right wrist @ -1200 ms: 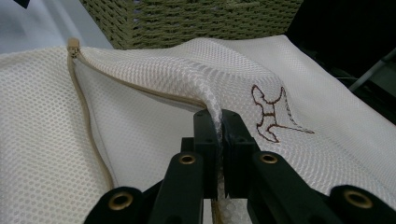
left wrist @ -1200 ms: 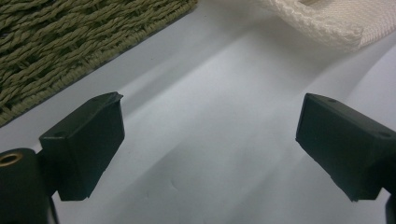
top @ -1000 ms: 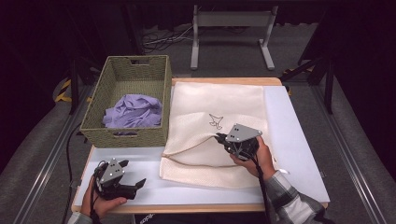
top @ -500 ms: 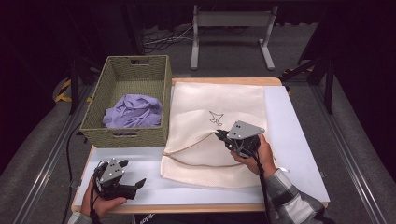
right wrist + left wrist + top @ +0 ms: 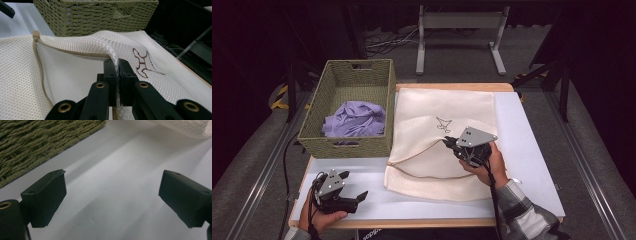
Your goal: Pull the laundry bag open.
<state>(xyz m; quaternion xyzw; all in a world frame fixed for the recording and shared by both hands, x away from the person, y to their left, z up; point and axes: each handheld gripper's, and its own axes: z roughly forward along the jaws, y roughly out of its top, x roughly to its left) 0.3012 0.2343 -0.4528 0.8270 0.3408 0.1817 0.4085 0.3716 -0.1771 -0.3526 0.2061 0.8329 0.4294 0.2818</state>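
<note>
The right gripper has its black jaws clenched on a fold of the cream mesh laundry bag, pinching the upper layer beside the tan zipper edge and lifting it into a ridge off the layer below. In the high view that gripper sits over the middle of the bag, which lies flat on the white table top, just right of the olive woven basket. A crumpled lavender cloth lies inside the basket. The left gripper rests near the table's front left corner, jaws spread wide with nothing between them, over bare table near the basket's wall.
</note>
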